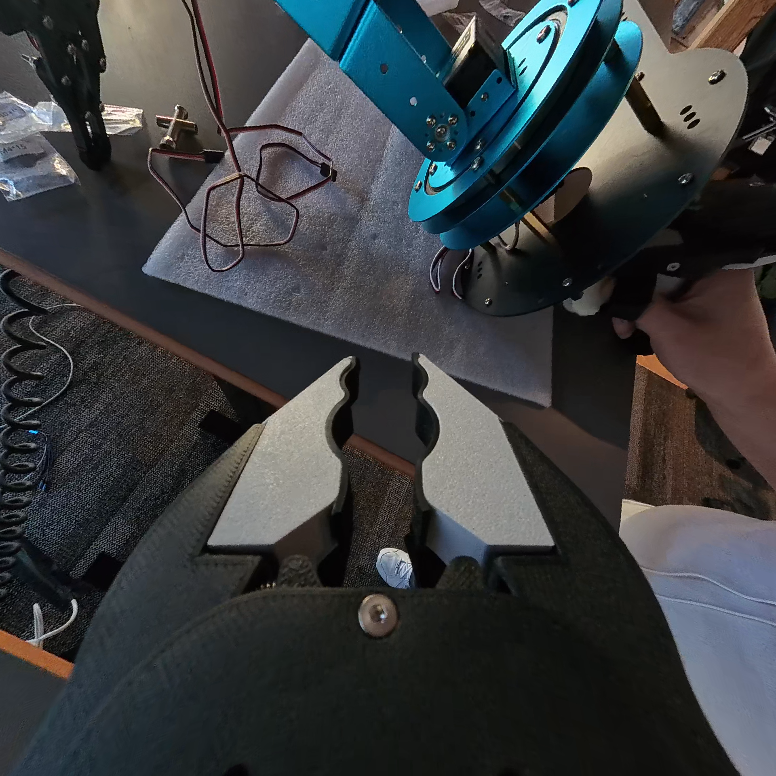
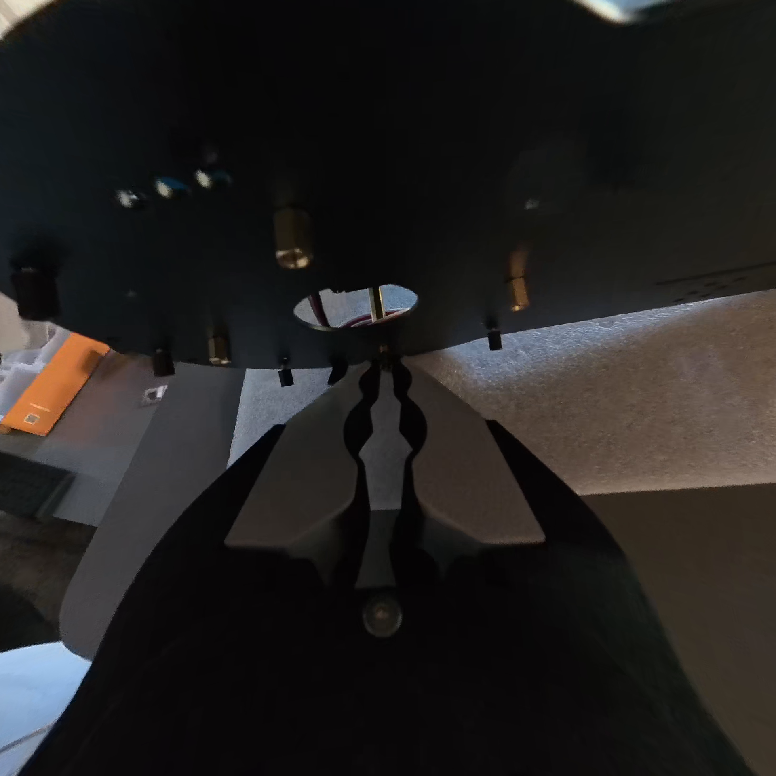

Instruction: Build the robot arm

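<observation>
Right gripper (image 2: 384,365): fingers nearly together at the tips, pinching a small brass part at the rim of the tilted black base plate (image 2: 378,126); the contact is dark and blurred. The plate's underside fills that view. Left gripper (image 1: 384,369) fingers apart, empty, near the grey foam mat (image 1: 357,252) on the dark tabletop (image 1: 126,226). The blue robot arm (image 1: 420,84) is cut off above the mat.

Tilted base plate (image 2: 378,126) overhead, foam (image 2: 588,399) below.

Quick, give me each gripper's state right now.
Left gripper: open, jaws apart, holding nothing, above the table edge.
Right gripper: jaws nearly shut, pinching a small standoff at the tilted black base plate's rim.
</observation>
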Motion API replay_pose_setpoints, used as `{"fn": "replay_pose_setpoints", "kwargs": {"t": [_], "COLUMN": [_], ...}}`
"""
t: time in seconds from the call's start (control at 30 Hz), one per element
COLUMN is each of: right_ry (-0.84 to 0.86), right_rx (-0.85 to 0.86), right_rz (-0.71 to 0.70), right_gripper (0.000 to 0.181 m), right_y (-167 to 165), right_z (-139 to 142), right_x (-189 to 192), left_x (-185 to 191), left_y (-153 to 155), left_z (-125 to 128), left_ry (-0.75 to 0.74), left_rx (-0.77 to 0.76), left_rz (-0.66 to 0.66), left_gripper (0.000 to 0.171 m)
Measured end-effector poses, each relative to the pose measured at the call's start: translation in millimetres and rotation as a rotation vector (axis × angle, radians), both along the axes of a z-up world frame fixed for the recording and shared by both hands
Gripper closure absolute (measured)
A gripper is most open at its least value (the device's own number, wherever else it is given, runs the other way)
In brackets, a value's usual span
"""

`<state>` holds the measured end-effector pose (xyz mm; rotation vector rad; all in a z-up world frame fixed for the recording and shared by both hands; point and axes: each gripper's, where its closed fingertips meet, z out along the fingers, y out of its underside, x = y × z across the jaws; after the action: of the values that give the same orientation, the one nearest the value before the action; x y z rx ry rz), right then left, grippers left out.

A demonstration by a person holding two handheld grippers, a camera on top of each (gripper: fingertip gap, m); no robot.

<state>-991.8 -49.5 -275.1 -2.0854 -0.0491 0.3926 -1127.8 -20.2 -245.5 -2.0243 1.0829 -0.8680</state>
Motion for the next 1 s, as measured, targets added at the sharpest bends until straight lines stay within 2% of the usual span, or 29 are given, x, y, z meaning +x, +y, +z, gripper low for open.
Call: {"fn": "replay_pose_setpoints", "kwargs": {"t": [0.63, 1.0], "right_ry": [-0.025, -0.021], "right_rx": [-0.084, -0.050], "right_rz": [0.033, 0.025], "right_gripper": [0.176, 0.177], "right_y": [3.1, 3.6], "right_z": [-12.6, -7.4], "right_x": [-5.6, -4.5], "left_x": [2.2, -0.1], "left_y": [-1.1, 0.6], "left_z": [-3.1, -6.0], "left_ry": [0.011, 0.010], "left_rx": [-0.005, -0.016], "left_rz": [-0.009, -0.001], "left_gripper": [0.148, 0.148]}}
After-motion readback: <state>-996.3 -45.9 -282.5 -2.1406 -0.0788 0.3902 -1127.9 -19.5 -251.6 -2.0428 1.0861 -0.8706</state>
